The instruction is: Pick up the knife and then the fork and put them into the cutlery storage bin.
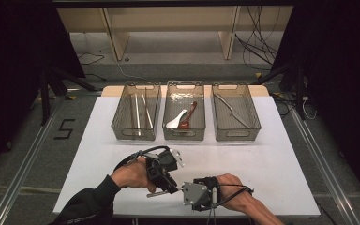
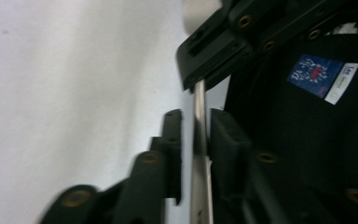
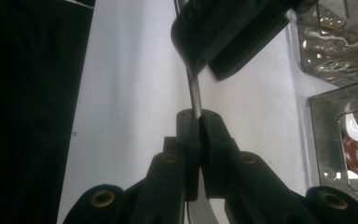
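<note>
Table [image 1: 272, 154]: white top, three clear bins in a row at its 12 o'clock edge, both grippers near the 6 o'clock edge
Left gripper [image 1: 169, 186]: held in the person's left hand at about 7 o'clock of the table centre, jaws pointing toward 4 o'clock; in the left gripper view [image 2: 195, 140] its two jaws stand a little apart on either side of the utensil handle, and whether they press on it cannot be told
Right gripper [image 1: 183, 188]: at about 5 o'clock, jaws pointing toward 9 o'clock, meeting the left gripper; in the right gripper view [image 3: 198, 122] its jaws are clenched on the handle
Metal utensil [image 3: 195, 91]: slim silver handle, possibly a knife or spoon, the working end hidden; spans between the two grippers, above the table surface
Left bin [image 1: 136, 112]: at 11 o'clock, holds pale chopsticks [image 1: 138, 110]
Middle bin [image 1: 183, 111]: at 12 o'clock, holds a white spoon [image 1: 176, 120] and a brown spoon [image 1: 188, 117], touching
Right bin [image 1: 236, 112]: at 1 o'clock, holds a metal knife [image 1: 232, 110]
</note>
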Action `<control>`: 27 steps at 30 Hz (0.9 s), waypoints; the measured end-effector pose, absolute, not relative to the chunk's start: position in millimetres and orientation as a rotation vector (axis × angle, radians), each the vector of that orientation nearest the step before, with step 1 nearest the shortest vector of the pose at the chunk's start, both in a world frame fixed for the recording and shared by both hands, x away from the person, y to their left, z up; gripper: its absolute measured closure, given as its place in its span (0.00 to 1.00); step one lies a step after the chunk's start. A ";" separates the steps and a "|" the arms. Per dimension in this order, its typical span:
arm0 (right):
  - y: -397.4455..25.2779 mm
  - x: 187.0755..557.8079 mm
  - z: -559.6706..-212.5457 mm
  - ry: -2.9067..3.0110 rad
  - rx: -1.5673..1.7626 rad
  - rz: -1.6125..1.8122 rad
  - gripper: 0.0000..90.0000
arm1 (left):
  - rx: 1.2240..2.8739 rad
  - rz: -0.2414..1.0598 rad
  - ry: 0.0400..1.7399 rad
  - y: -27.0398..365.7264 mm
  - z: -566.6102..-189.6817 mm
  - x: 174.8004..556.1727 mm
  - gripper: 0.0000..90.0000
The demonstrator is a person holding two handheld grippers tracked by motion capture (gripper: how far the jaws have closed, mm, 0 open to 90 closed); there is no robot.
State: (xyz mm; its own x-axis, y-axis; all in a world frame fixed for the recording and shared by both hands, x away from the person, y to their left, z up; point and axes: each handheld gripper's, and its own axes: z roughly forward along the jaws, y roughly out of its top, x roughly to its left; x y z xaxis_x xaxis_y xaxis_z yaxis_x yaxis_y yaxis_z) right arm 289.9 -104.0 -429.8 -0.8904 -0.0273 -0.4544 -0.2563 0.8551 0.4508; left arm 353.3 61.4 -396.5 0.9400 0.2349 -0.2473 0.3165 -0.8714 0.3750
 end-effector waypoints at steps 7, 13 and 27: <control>-115.3 296.8 -426.1 2.576 -0.147 0.712 0.98 | 2.602 -0.131 0.470 80.9 -383.8 357.6 0.49; -127.3 307.4 -423.4 2.555 -0.047 0.719 0.98 | 2.469 0.003 0.557 101.5 -371.1 362.0 0.35; -175.2 348.3 -406.4 2.488 0.315 0.748 0.98 | 2.158 0.180 0.771 153.5 -379.5 361.8 0.23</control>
